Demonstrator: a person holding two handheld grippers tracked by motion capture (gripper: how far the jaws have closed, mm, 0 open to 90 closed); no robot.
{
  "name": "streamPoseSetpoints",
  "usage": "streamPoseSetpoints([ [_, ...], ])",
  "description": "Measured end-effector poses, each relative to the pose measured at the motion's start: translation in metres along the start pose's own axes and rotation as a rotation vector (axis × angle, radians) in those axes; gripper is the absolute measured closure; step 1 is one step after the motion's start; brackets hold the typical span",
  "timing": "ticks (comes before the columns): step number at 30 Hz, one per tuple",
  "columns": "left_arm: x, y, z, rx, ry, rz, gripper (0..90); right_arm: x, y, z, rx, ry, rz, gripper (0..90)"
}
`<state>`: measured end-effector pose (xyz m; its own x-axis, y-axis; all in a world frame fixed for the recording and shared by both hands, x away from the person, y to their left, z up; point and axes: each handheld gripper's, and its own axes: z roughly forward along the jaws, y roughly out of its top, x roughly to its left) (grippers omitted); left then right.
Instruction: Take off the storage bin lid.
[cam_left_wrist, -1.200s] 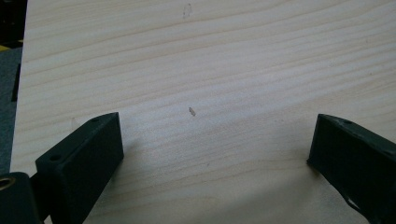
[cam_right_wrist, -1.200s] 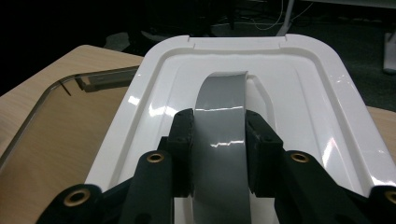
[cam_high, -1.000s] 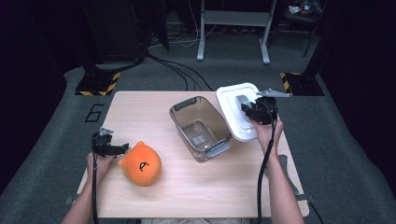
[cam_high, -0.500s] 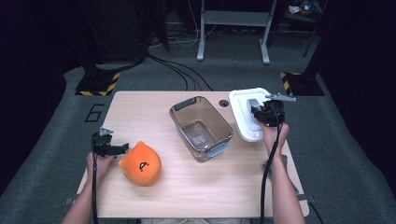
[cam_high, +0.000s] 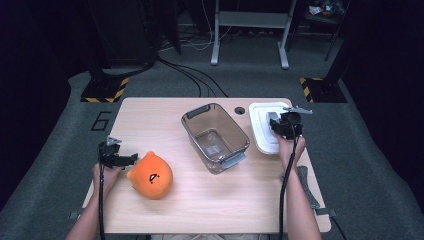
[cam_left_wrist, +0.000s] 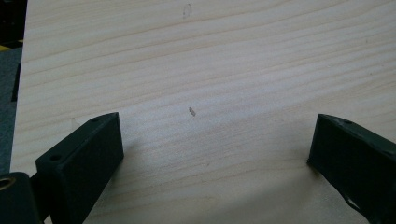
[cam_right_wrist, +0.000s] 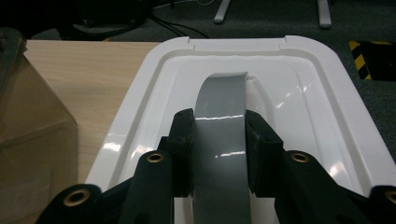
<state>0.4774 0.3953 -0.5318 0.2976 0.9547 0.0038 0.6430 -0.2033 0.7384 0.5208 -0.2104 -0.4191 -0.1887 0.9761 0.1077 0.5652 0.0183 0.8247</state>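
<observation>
A light wooden table (cam_high: 210, 200) stands at the centre of the high view on grey carpet floor (cam_high: 60, 150) marked with a "6" (cam_high: 101, 120), with black cables (cam_high: 185, 75) and a grey metal stand (cam_high: 250, 30) at the top, yellow-black striped bases (cam_high: 106, 90) on either side, and dark surroundings.

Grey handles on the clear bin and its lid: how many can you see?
3. Bin's far-end handle; bin's near-end handle; lid's arched handle, which the right gripper is clamped on. None seem hidden.
</observation>
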Motion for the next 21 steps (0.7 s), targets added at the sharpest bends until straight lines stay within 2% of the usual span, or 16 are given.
streamPoseSetpoints([
  [14, 0.0, 0.0, 0.0, 0.005, -0.003, 0.002, 2.6, 0.007, -0.019, 0.029, 0.026, -0.012, 0.024, 66.7],
  [21, 0.0, 0.0, 0.0, 0.005, -0.003, 0.002, 2.6, 0.009, -0.027, 0.038, 0.037, -0.015, 0.033, 66.7],
])
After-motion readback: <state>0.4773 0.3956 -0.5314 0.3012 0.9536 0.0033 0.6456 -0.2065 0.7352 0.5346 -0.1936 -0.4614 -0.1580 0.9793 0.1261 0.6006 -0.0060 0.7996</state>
